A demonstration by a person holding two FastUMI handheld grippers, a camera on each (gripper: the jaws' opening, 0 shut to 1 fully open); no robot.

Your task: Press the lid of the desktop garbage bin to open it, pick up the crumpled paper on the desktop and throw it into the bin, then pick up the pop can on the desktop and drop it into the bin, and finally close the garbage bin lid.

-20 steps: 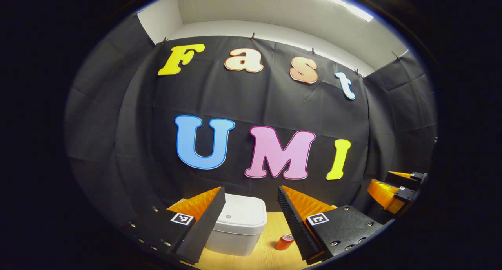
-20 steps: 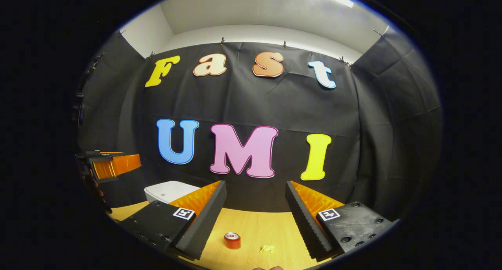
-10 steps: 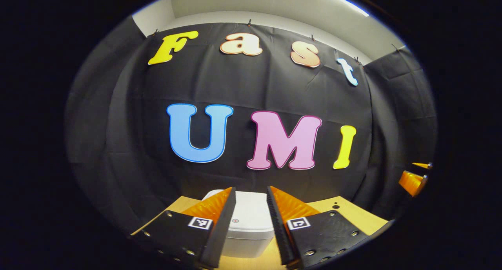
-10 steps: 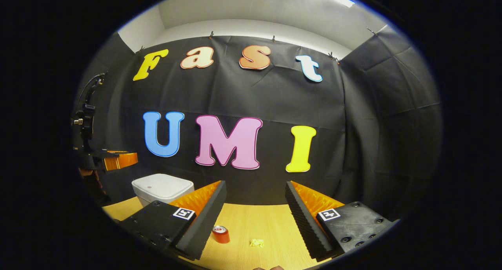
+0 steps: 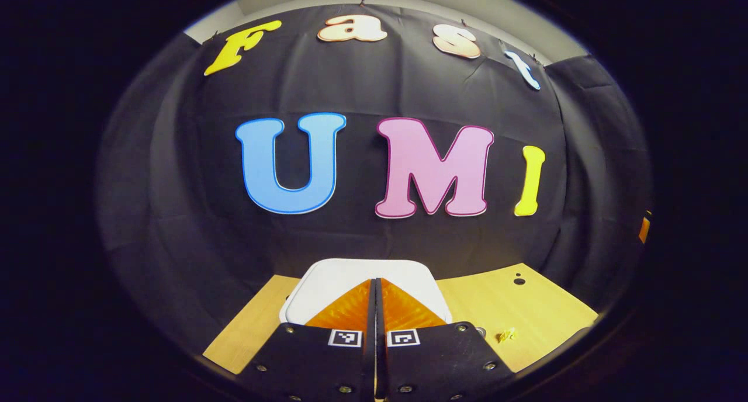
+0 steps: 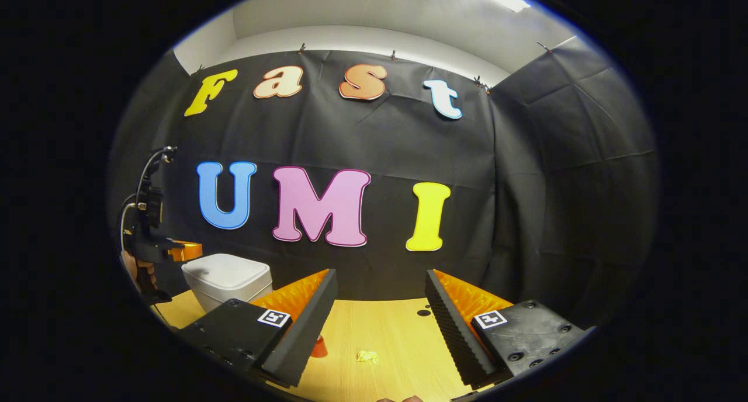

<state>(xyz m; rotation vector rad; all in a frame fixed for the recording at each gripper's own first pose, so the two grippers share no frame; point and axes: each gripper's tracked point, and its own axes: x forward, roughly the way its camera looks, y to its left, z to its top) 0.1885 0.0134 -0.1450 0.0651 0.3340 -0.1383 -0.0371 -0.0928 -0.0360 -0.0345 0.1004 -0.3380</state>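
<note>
A: What do we have on the left side?

B: In the left gripper view our left gripper (image 5: 374, 282) has its fingers pressed together with nothing between them, tips over the near part of the white lid (image 5: 350, 273) of the garbage bin (image 6: 225, 279). We cannot tell whether they touch the lid. The lid lies flat, closed.

A: And the right?

B: Our right gripper (image 6: 380, 291) hovers above the wooden surface (image 6: 397, 332) with its fingers wide apart, holding nothing. From there we see the left gripper far off at the left, just above the bin, with a hand (image 6: 137, 267) on its grip.

A: Where are the things to throw away?

B: The crumpled paper (image 6: 367, 356) lies on the surface between the right gripper's fingers. The pop can (image 6: 319, 347) stands just left of it, half hidden by the left finger. Both are well apart from the bin.
</note>
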